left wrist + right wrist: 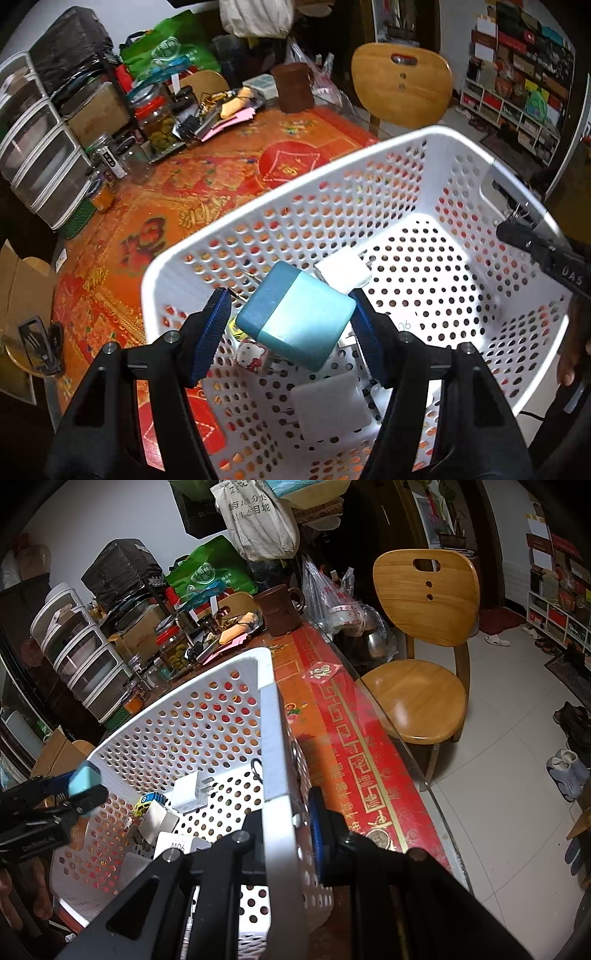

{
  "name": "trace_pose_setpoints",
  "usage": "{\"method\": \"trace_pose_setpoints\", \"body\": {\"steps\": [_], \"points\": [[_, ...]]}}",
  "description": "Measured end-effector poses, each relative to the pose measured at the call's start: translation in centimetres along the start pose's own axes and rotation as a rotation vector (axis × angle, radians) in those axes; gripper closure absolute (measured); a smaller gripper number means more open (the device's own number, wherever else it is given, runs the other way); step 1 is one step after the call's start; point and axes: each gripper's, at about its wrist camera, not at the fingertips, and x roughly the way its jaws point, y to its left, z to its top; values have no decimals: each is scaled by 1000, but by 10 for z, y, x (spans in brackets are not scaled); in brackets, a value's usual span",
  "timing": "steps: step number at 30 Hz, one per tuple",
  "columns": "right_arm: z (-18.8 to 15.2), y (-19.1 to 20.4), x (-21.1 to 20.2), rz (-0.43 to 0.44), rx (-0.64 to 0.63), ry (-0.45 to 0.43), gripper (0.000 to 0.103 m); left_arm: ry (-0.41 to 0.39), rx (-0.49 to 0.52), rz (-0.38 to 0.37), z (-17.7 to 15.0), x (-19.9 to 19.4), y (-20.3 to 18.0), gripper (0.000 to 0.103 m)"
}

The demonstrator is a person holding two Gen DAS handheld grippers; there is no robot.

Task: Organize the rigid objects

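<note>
Left tongs point(291, 325) clamped on teal block point(295, 319), held over white basket point(369, 155) on the surface, above white adapter point(343, 273) and other pieces on its floor, drop straight below; right tongs point(286, 834) pinched shut on basket rim.

- My left gripper point(288, 325) holds the two-tone teal rounded box point(295, 317) above the white perforated plastic basket point(369, 155).
- Basket sits on the red patterned tablecloth point(192, 192).
- White plug adapter point(190, 792) lies inside.
- My right gripper point(284, 845) clamps the basket's rim.
- Wooden chair point(424, 657) beside the table.
</note>
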Motion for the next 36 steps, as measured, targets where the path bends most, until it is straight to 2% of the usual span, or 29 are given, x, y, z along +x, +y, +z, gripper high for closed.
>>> {"method": "trace_pose_setpoints", "body": {"steps": [18, 20, 22, 24, 31, 32, 33, 34, 35, 36], "points": [[-1, 0, -1, 3, -2, 0, 89, 21, 35, 5, 0, 5, -9, 38], [0, 0, -1, 4, -1, 0, 89, 16, 34, -1, 1, 4, -8, 31], [0, 0, -1, 3, -2, -1, 89, -6, 35, 0, 1, 0, -8, 15], [0, 0, -1, 1, -2, 0, 89, -28, 36, -1, 1, -5, -9, 5], [1, 2, 0, -21, -11, 9, 88, -119, 40, -31, -4, -22, -13, 1], [2, 3, 1, -25, -21, 21, 83, -140, 35, -24, -6, -27, -13, 1], [3, 4, 2, -36, -29, 35, 58, -159, 30, -17, -8, -32, -13, 1], [2, 6, 1, -67, -48, 42, 22, -191, 19, -12, -11, -40, -11, 1], [1, 9, -2, -82, -68, 32, 10, -220, 4, -10, -15, -49, -8, 1], [-1, 12, -9, -91, -88, 7, 4, -258, -19, -7, -22, -61, -3, 1]]}}
